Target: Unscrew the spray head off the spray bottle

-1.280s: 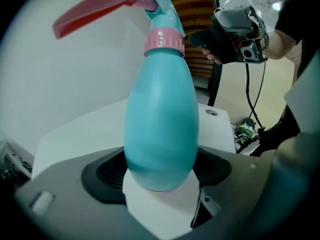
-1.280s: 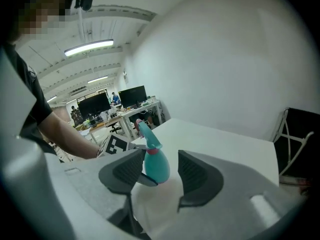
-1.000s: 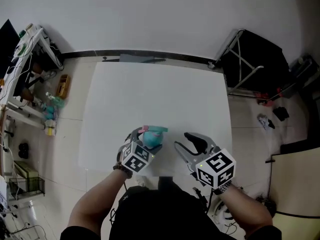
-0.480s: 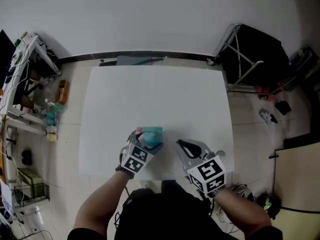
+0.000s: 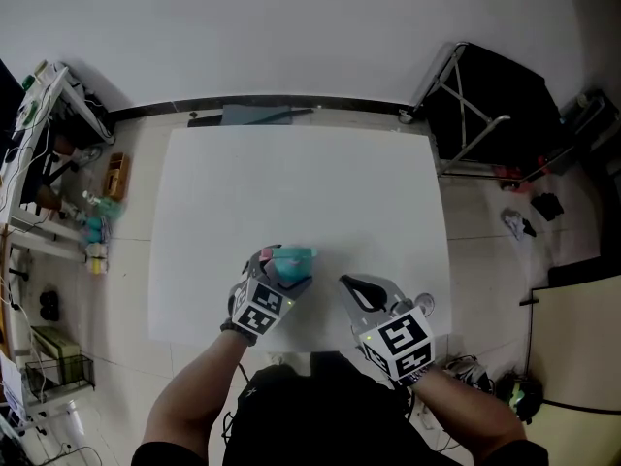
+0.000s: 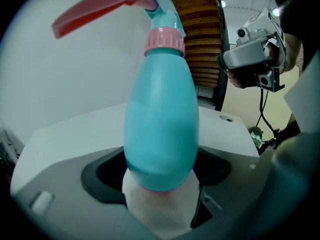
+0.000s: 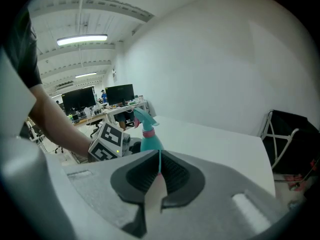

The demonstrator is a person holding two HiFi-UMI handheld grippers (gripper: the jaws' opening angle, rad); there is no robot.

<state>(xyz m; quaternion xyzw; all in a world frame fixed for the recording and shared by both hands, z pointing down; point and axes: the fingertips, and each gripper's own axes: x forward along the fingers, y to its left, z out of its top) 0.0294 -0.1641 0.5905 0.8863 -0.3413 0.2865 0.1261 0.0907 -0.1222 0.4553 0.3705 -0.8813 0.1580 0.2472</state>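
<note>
Bottle clamped on the left, right jaws shut and empty, head still on.

The left gripper (image 5: pixel 273 276) grips the teal bottle (image 6: pixel 160 129) low on its body, near the table's (image 5: pixel 291 183) front edge. The right gripper (image 5: pixel 346 284), just right of the bottle, has just been closing its jaws on nothing. To my eye it should reopen, come in at the pink collar (image 6: pixel 165 40) under the spray head (image 6: pixel 164 11), pinch there and twist while the left holds firm. Grabbing the red trigger (image 6: pixel 95 11) would likely only flex it. The bottle's base is hidden behind the jaws, so I can't tell whether it rests on the table, and the head's top is cut off in the left gripper view.
</note>
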